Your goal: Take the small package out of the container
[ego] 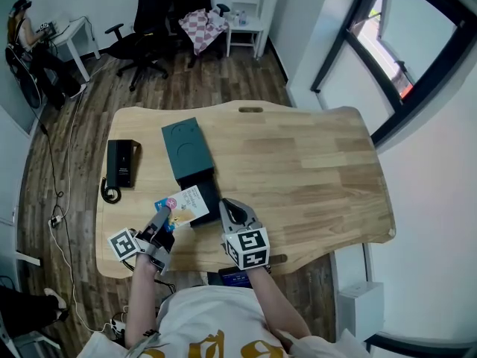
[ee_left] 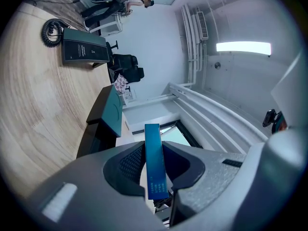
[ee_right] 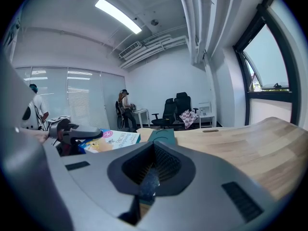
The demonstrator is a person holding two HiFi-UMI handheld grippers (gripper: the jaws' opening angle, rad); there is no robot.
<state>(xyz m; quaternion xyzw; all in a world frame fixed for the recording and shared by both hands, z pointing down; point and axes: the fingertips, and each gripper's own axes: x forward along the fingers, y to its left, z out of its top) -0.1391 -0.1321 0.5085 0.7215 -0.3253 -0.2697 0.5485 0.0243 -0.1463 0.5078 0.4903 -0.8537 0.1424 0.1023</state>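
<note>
The small package [ego: 186,203] is a thin, flat pack with a pale printed face, a blue border, a pink round mark and a yellowish picture at one corner. Seen edge-on in the left gripper view, it is a narrow blue strip. It sits at the near left of the container [ego: 207,187], a black tray with a dark teal lid lying across its far end on the wooden table [ego: 313,170]. From the head view the pack overlaps the tray's left edge. The left gripper [ego: 167,215] has its jaws closed a little way apart on the pack's near edge, both pads pressing its faces. The right gripper [ego: 226,204] meets the tray's right side, its jaws drawn almost together on a thin dark strip, apparently the container's wall.
</note>
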